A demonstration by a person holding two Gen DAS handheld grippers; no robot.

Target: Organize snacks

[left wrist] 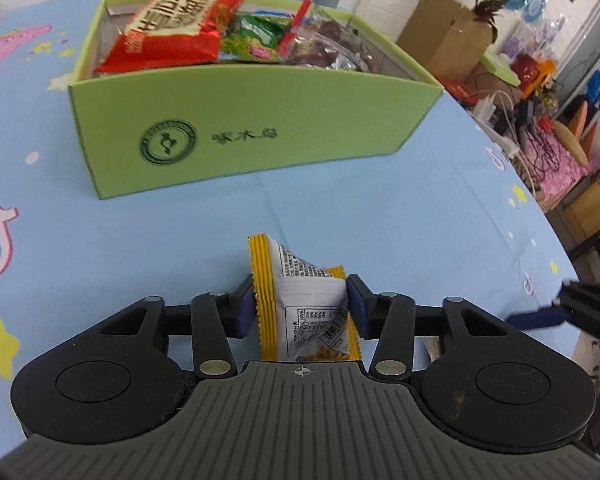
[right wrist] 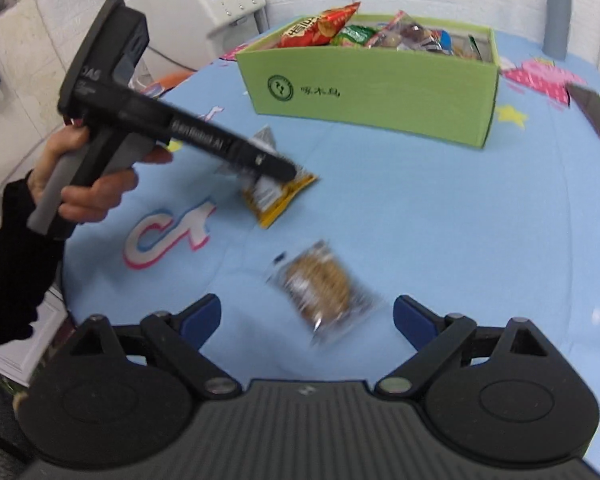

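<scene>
Blue tablecloth (left wrist: 340,208), yellow packet (left wrist: 304,312) between jaws

We see a light green box (left wrist: 256,128) standing open-topped on the blue table (left wrist: 380,208), a dark round emblem and printed characters on its near wall. Inside lie a red bag (left wrist: 172,28) propped against the rim, a green packet (left wrist: 252,36) and a clear pack of dark pieces (left wrist: 328,46). A yellow-edged white packet (left wrist: 304,304), creased, stands tilted on the table in front of the box. Nearer, a clear-wrapped round brown cookie (right wrist: 320,292) lies flat, blurred, apart from the yellow one.
</scene>
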